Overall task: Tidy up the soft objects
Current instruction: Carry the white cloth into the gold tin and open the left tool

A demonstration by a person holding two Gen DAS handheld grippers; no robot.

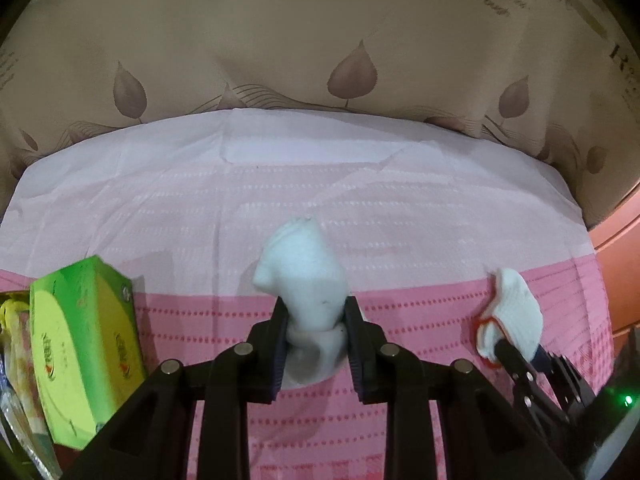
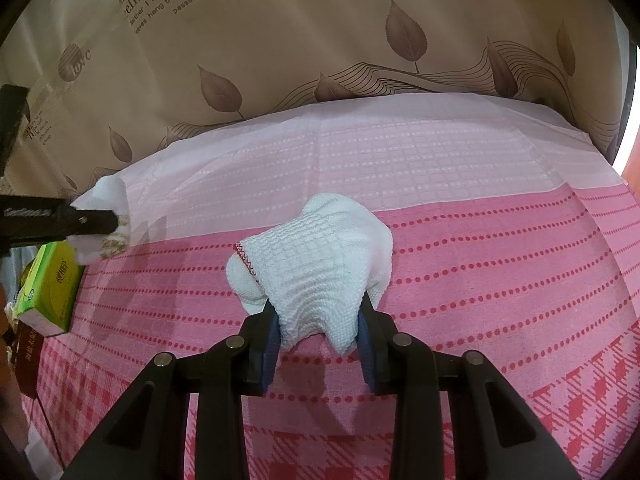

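My left gripper (image 1: 316,308) is shut on a pale white sock (image 1: 304,272), squeezed at its middle and lifted a little above the pink cloth (image 1: 400,220). The right wrist view shows that sock (image 2: 100,200) from the side at the far left, with a brown-patterned cuff, in the left gripper (image 2: 116,222). My right gripper (image 2: 318,316) is shut on a bunched white waffle-knit cloth (image 2: 316,256) with a red stitched edge, just over the table. The left wrist view shows this cloth (image 1: 516,304) at the right, in the right gripper (image 1: 516,350).
A green tissue box (image 1: 84,344) (image 2: 48,292) stands at the table's left edge, with plastic packets (image 1: 16,340) and a dark red box (image 2: 26,360) beside it. A beige leaf-print curtain (image 1: 320,40) hangs behind the table. An orange surface (image 1: 616,264) lies to the right.
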